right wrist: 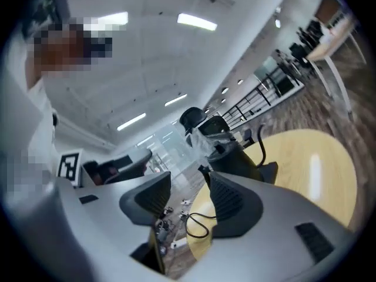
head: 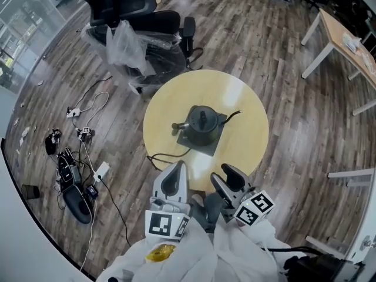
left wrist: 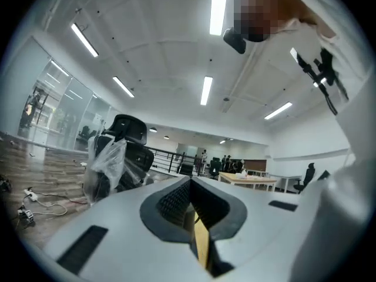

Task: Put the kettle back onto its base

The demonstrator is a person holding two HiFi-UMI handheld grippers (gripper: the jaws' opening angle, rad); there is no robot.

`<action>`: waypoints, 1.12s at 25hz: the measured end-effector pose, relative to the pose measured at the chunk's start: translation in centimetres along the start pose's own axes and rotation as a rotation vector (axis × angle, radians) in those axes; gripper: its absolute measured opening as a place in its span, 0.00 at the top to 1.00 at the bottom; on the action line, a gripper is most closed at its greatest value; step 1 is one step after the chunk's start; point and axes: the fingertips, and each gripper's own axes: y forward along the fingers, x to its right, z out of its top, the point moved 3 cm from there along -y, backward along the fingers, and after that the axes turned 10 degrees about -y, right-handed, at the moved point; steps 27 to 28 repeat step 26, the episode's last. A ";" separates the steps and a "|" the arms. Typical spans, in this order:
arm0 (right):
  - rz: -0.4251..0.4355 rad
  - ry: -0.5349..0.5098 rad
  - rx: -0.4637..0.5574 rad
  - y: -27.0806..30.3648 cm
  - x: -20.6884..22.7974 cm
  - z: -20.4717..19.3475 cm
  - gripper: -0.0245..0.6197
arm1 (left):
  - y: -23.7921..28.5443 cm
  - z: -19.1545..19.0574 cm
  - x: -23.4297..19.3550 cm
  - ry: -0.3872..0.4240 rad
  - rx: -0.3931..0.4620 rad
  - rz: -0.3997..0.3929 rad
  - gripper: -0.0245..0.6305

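Note:
A dark kettle (head: 201, 123) stands upright on its square grey base (head: 207, 145) in the middle of a round yellow table (head: 247, 98). A black cord (head: 167, 155) runs from the base to the table's near left edge. My left gripper (head: 178, 169) hovers over the near rim of the table, shut with nothing between its jaws, well short of the kettle. In the left gripper view the left gripper (left wrist: 189, 187) points level at the room. My right gripper (head: 222, 178) is beside it, open and empty. In the right gripper view the right gripper (right wrist: 187, 185) faces the kettle (right wrist: 238, 156).
A black office chair (head: 138, 22) with a clear plastic bag (head: 126, 46) stands on the wooden floor beyond the table. Cables and a power strip (head: 88, 157) lie on the floor at the left. A wooden desk (head: 346, 37) is at the upper right.

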 end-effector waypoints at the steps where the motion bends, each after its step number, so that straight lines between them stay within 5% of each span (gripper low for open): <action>1: 0.001 -0.073 -0.005 -0.4 -1.4 0.4 0.63 | -0.8 1.0 1.0 0.004 0.029 -0.018 0.96; 5: -0.021 -0.168 0.014 -1.9 -4.4 0.7 0.63 | -3.7 2.2 3.2 -0.005 0.077 -0.055 0.96; 14: -0.045 -0.192 0.006 -3.6 -6.6 0.4 0.63 | -6.5 0.5 5.6 -0.069 -0.012 -0.097 0.96; 28: 0.032 -0.232 -0.031 -3.2 -7.9 -0.5 0.64 | -5.9 0.8 3.9 -0.061 0.024 -0.036 0.96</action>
